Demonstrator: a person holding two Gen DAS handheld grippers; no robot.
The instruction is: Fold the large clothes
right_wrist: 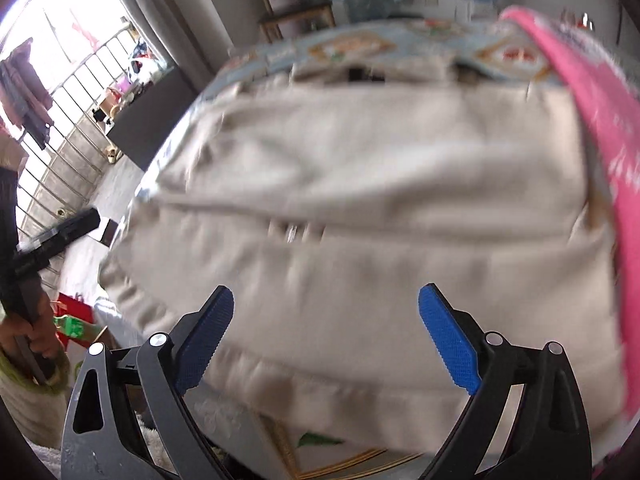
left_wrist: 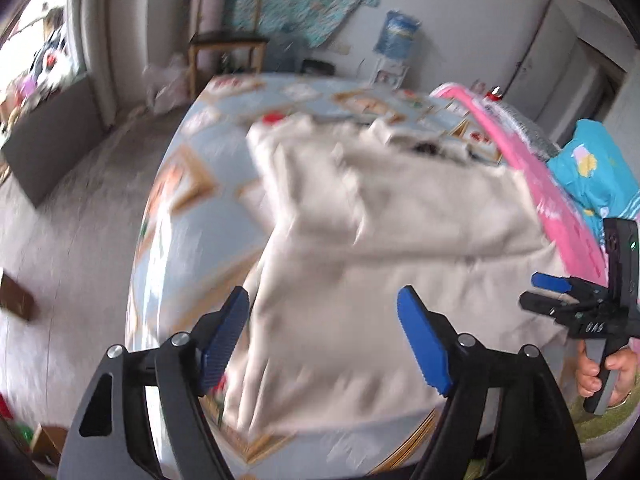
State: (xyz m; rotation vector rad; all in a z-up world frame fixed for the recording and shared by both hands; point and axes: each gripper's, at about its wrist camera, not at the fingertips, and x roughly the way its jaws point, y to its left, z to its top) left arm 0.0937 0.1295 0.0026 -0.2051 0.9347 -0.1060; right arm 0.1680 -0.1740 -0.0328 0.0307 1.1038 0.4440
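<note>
A large cream garment [left_wrist: 360, 240] lies spread and partly folded on a bed with a pale blue patterned cover [left_wrist: 188, 184]. In the right wrist view the same garment [right_wrist: 360, 200] fills most of the frame, with a fold line across its middle. My left gripper [left_wrist: 324, 320] hovers above the garment's near left part, jaws open, nothing between the blue pads [left_wrist: 424, 340]. My right gripper [right_wrist: 326, 328] stands open over the garment's near hem, holding nothing. The right gripper [left_wrist: 576, 304] also shows at the right edge of the left wrist view, held by a hand. Both views are blurred.
A pink cloth [left_wrist: 532, 176] and a turquoise pillow [left_wrist: 592, 168] lie along the bed's right side. A wooden shelf [left_wrist: 224, 40] and a water dispenser [left_wrist: 394, 44] stand by the far wall. A window with railings [right_wrist: 60, 100] is at left. The person's other hand [right_wrist: 36, 336] holds the left gripper.
</note>
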